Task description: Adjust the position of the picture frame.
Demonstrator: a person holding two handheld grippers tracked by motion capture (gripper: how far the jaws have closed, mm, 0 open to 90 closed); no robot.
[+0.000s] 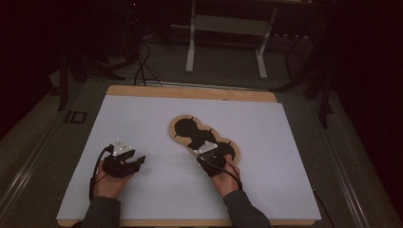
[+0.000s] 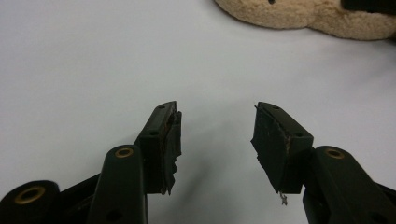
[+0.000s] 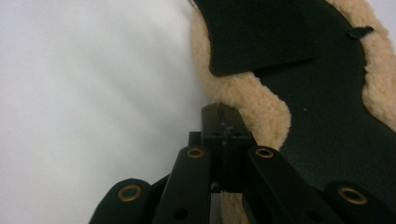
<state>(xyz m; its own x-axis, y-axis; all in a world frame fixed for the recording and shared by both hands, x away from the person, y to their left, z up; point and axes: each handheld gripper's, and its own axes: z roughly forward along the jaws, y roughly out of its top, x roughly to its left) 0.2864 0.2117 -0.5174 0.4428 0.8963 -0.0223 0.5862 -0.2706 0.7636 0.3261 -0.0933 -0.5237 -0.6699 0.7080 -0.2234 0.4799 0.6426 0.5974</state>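
On fleece edge (image 3: 261,107), right gripper (image 3: 223,122) seemingly clamped

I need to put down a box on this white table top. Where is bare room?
The far left corner and the right side of the white table top are bare. It is crowded near the front middle: the fleece-edged black piece, the right gripper on its near end, the left gripper.

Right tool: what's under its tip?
The right tool, jaws together, sits over the fleece rim of the black-topped pad on the white table. Whether it pinches the fleece is hidden.
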